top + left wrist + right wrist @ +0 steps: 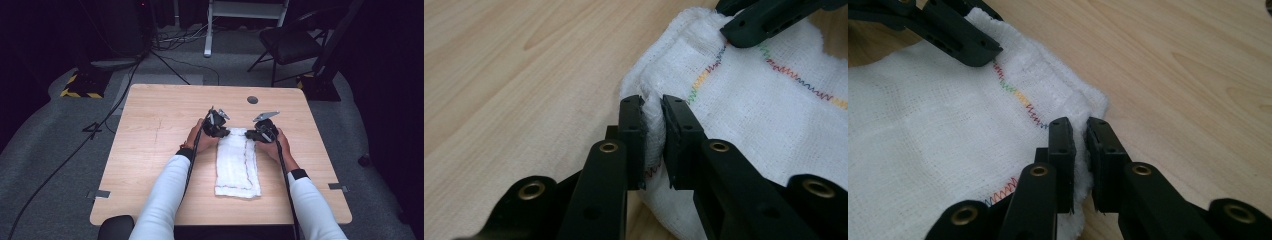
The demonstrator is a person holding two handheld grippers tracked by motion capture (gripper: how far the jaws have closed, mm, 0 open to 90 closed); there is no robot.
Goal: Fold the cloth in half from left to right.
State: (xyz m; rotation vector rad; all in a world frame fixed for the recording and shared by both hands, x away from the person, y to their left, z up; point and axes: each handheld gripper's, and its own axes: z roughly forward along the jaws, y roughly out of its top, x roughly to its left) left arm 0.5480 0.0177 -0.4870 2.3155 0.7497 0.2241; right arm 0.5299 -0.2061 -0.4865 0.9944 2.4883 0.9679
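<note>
The folded white cloth [238,163] lies lengthwise on the bench [150,150], right of its middle, its near short edge close to the bench's near edge and its far short edge about halfway across. Zigzag stitching in many colours runs along its hems. The left gripper [220,131] sits at the cloth's far left corner and the right gripper [254,134] at its far right corner, one in each hand, the forearms in white sleeves.

In the left gripper view the fingers [631,135] have closed on the cloth's folded edge, a pinch of white fabric squeezed in the narrow gap between them. In the right gripper view the fingers [1063,150] stand nearly together too, with the thick hem of the other corner caught between them.

The bench is pale wood with a round dark grommet [252,99] near its far edge. Around it lies grey carpet [50,150] with black cables [65,160] trailing across; a dark folding chair [290,45] stands beyond the far right corner, and a yellow-and-black striped base [80,87] beyond the far left.
</note>
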